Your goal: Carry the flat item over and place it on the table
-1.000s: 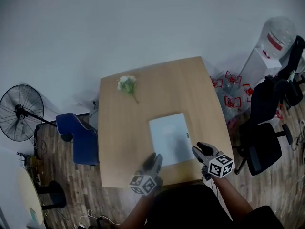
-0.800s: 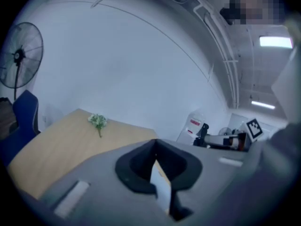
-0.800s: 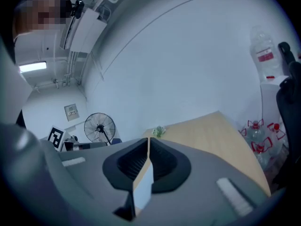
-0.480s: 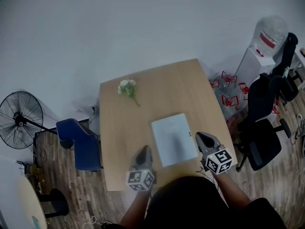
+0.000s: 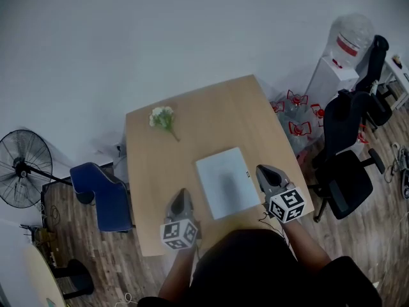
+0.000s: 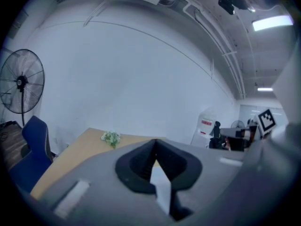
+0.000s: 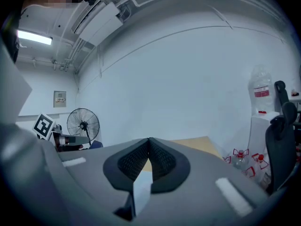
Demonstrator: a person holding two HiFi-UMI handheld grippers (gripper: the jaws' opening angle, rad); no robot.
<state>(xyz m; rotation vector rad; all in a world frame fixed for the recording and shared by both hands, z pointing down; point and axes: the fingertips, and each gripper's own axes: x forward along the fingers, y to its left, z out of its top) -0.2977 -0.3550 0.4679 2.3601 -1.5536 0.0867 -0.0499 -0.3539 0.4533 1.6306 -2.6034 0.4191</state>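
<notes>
Flat item (image 5: 222, 182): one, white, lying on the table (image 5: 153, 165) between my two grippers; left gripper (image 5: 181, 196) and right gripper (image 5: 264, 171) point forward, nearly level, jaws closed on nothing

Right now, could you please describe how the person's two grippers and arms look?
The left gripper and right gripper are grey, tapering wedges with black ribbed pads. Each carries a white cube printed with black square markers. The person wears a dark top.
</notes>
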